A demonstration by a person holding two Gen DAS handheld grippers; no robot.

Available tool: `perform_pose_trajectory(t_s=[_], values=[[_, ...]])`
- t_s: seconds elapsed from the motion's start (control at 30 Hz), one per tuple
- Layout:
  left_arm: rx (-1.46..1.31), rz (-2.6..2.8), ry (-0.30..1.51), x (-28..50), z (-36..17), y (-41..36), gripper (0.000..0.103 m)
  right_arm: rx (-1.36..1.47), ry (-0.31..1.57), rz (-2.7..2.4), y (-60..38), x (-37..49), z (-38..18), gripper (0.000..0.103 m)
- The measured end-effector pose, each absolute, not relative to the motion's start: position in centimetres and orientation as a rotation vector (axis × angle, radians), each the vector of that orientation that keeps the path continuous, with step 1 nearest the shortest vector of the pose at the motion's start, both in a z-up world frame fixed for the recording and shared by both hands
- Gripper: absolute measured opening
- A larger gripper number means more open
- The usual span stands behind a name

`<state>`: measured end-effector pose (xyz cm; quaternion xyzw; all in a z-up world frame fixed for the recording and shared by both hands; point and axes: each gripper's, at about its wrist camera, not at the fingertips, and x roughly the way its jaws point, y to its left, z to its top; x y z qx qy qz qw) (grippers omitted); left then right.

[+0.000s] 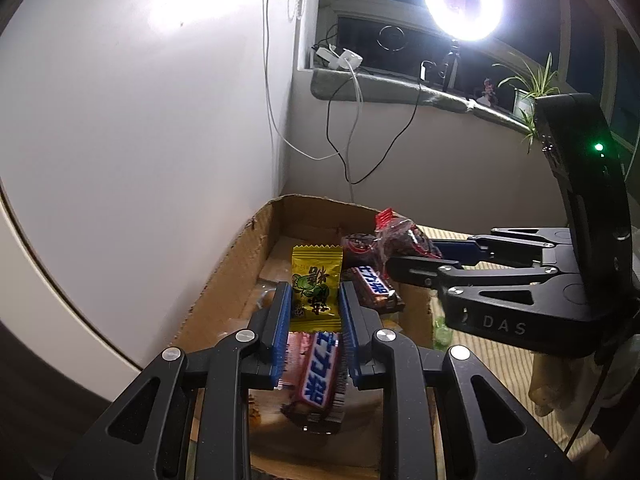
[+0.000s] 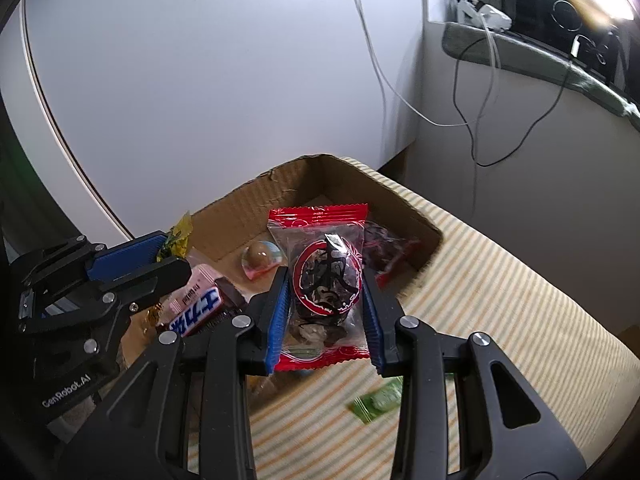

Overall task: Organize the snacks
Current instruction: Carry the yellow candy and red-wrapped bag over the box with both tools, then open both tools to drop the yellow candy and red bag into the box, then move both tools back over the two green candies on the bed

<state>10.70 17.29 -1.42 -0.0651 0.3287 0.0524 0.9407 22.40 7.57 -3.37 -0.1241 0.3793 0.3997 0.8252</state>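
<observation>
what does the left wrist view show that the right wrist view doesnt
Only the left wrist view: the lit ring light, a potted plant on the sill, and the yellow packet's printed face in the left gripper.
Only the right wrist view: a green wrapper on the striped cloth.
Both: the cardboard box, a blue-labelled bar, the red packet in the right gripper.

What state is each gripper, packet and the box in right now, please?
Left gripper: jaws shut on yellow packet, over the box.
Right gripper: jaws shut on red packet, near the box's edge.
Box: open-topped, holding several snacks.
Snickers bar: lying in the box.
Green packet: lying on the striped cloth, outside the box.
</observation>
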Motion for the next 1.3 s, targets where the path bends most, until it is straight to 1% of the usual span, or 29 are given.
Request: perform_pose_trajectory(t_s=[0.53,0.63,0.7,0.77,0.83,0.9,0.93,0.97,1.0,1.07,1.13,1.2,1.3], values=[[-0.149,0.130,0.676,10.5,-1.6,18.0,0.023,-0.284,0.825,0.856,9.9,23.1,-4.2,0.036],[-0.150,0.133,0.677,10.4,-1.6,18.0,0.023,-0.284,0.822,0.852,10.0,23.2,-4.2,0.043],[-0.147,0.135,0.676,10.3,-1.5,17.9,0.023,-0.282,0.813,0.850,9.9,23.2,-4.1,0.054],[-0.147,0.136,0.677,10.2,-1.5,17.9,0.028,-0.281,0.803,0.844,9.9,23.1,-4.0,0.059],[-0.146,0.141,0.674,10.2,-1.5,17.9,0.038,-0.282,0.799,0.841,9.8,23.1,-3.8,0.059],[-0.145,0.144,0.672,10.0,-1.5,18.0,0.044,-0.286,0.796,0.835,9.8,23.1,-3.8,0.061],[-0.146,0.147,0.671,10.0,-1.5,18.1,0.050,-0.289,0.795,0.829,9.8,23.1,-3.7,0.064],[-0.147,0.151,0.670,9.9,-1.5,18.1,0.053,-0.291,0.790,0.823,9.8,23.1,-3.7,0.072],[-0.147,0.155,0.668,9.8,-1.5,18.2,0.059,-0.290,0.779,0.816,9.7,23.1,-3.6,0.077],[-0.149,0.163,0.666,9.7,-1.4,18.3,0.064,-0.289,0.768,0.806,9.5,23.1,-3.4,0.084],[-0.153,0.172,0.668,9.7,-1.4,18.5,0.074,-0.289,0.765,0.799,9.3,23.1,-3.3,0.085],[-0.148,0.183,0.669,9.7,-1.3,18.4,0.079,-0.295,0.763,0.785,9.1,23.1,-3.2,0.085],[-0.134,0.189,0.668,9.6,-1.4,18.1,0.079,-0.294,0.767,0.772,8.7,23.3,-3.1,0.085]])
